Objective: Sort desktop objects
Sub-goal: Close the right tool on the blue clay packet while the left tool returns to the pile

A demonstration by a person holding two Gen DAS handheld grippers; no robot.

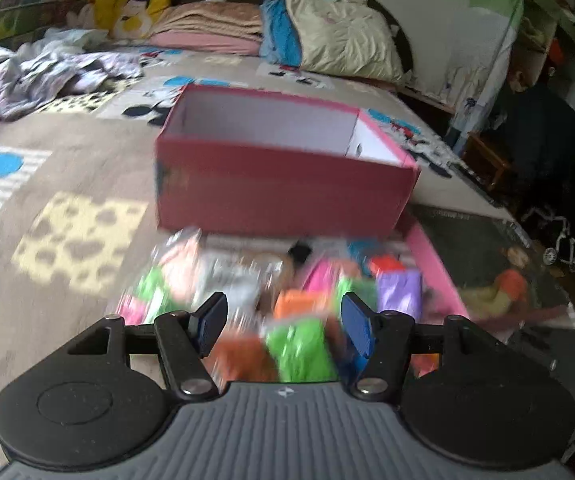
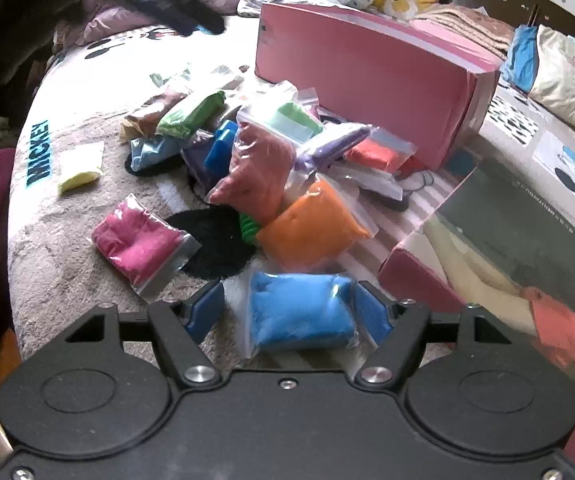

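Observation:
A pile of small clear bags of coloured clay lies on a bed in front of an open pink box (image 1: 283,188). In the left wrist view my left gripper (image 1: 283,320) is open above the blurred pile, over a green bag (image 1: 301,354) and an orange bag (image 1: 299,304). In the right wrist view my right gripper (image 2: 287,312) is open around a blue bag (image 2: 301,312), whose right side touches the right finger. Ahead lie an orange bag (image 2: 311,232), a brown-red bag (image 2: 259,176), a pink bag (image 2: 135,240) and the pink box (image 2: 367,80).
The pink box lid (image 2: 487,240) with a picture lies at the right beside the pile. A yellow bag (image 2: 81,166) lies apart at the left. Pillows (image 1: 339,36), folded blankets and plush toys (image 1: 127,8) sit at the bed's head. The bed edge drops at the right (image 1: 499,208).

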